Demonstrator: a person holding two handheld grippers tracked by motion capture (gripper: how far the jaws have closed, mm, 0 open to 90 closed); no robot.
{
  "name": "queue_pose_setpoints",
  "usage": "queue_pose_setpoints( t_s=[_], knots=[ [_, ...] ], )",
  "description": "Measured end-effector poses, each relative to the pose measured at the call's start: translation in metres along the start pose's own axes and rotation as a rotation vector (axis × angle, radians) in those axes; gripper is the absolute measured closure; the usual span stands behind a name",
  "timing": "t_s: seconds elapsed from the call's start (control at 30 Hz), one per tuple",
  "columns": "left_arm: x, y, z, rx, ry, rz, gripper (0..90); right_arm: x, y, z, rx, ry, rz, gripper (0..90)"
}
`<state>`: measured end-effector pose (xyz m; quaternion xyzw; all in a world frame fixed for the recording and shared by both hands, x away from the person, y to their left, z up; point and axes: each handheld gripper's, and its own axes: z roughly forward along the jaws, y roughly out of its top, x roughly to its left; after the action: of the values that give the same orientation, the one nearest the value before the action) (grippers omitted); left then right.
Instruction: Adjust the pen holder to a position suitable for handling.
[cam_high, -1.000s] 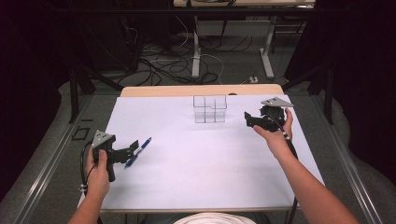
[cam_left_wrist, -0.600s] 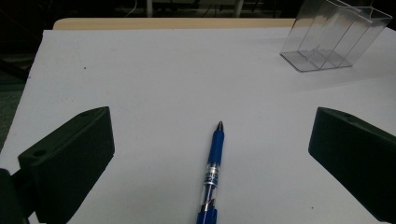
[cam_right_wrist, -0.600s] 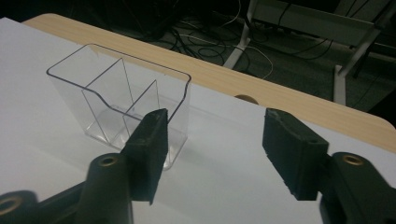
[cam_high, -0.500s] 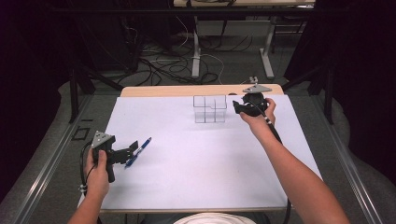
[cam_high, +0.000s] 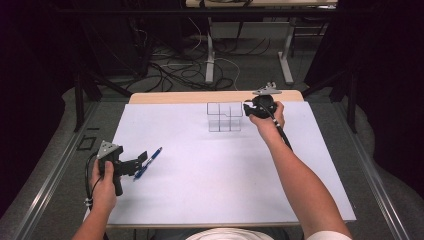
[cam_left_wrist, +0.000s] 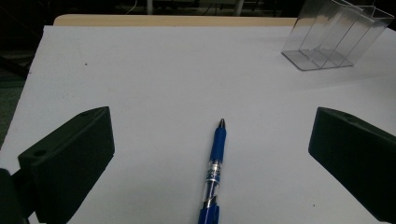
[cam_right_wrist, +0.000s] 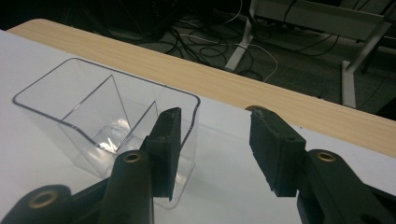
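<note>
The blue pen (cam_high: 148, 162) lies untouched on the white table (cam_high: 210, 190), between the spread jaws of the left gripper (cam_high: 141, 160). The right gripper (cam_high: 246, 109) has just been closing its jaws beside the clear organizer (cam_high: 225, 116) at the far edge, one jaw against its corner wall, not yet clamped. Judged early: pen not lifted, nothing in the organizer.

Lab: floor cables (cam_high: 175, 70), white-topped table (cam_high: 310, 165)

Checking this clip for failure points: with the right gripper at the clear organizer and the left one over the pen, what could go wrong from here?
1. The right gripper has just been closing; one jaw sits over the clear organizer wall, the other outside. The light organizer could tip or slide toward the table edge.
2. The left gripper stands open with the blue pen lying lengthwise between its jaws, so closing might roll or skew it.
</note>
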<state>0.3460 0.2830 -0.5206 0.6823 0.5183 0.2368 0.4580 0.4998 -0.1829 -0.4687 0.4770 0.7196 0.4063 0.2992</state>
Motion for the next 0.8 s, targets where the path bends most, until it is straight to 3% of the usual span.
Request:
queue_pose_setpoints(
  t_s=[0.23, 0.4, 0.63, 0.8],
  knots=[
    [0.000, -0.001, 0.000, -0.002, -0.002, -0.005, 0.3, -0.004, -0.006, 0.016, -0.001, -0.025, 0.037, 66.8],
    [0.001, -0.001, 0.000, 0.002, -0.003, -0.004, 0.3, -0.006, -0.009, 0.026, 0.002, -0.026, 0.037, 76.3],
    [0.004, -0.002, 0.000, 0.005, 0.003, -0.011, 0.3, -0.008, -0.015, 0.041, 0.000, -0.010, -0.020, 89.9],
    [0.005, -0.003, 0.000, 0.003, 0.003, -0.013, 0.3, -0.009, -0.019, 0.049, 0.002, 0.013, -0.039, 90.0]
  ],
)
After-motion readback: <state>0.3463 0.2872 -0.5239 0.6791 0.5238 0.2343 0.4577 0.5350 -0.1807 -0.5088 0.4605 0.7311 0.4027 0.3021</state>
